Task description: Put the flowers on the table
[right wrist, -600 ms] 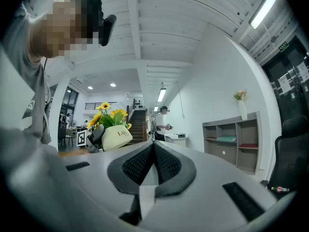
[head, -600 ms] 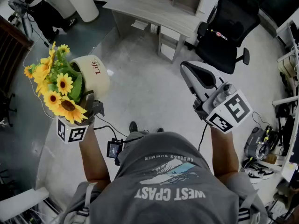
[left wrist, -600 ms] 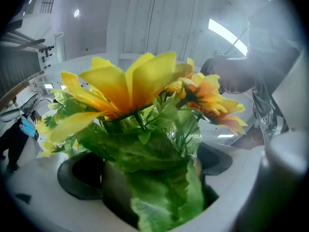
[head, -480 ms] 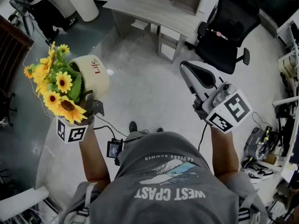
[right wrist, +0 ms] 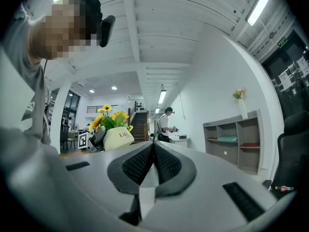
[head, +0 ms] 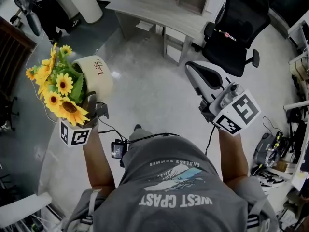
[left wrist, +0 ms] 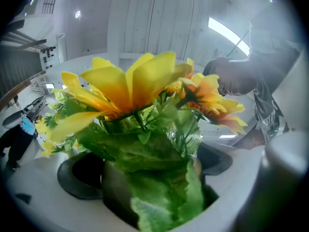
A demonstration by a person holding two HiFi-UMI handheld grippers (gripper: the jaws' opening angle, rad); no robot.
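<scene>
The flowers (head: pixel 57 88), in a cream pot (head: pixel 96 76), hung in the air over the floor (head: pixel 145 91), well apart from the grey surface (head: pixel 159 11). The left gripper (head: pixel 94 108) had its jaws clamped on the pot's mouth, among the leaves. The right gripper (head: pixel 190 67) had its jaws together with nothing between them. The long axis was tilted far from upright, with the base toward the surface and the blooms back toward the person's left.

Judged step: carry. The next move would call for bringing the pot over the surface, righting it base-down, and seating it before parting the jaws.
</scene>
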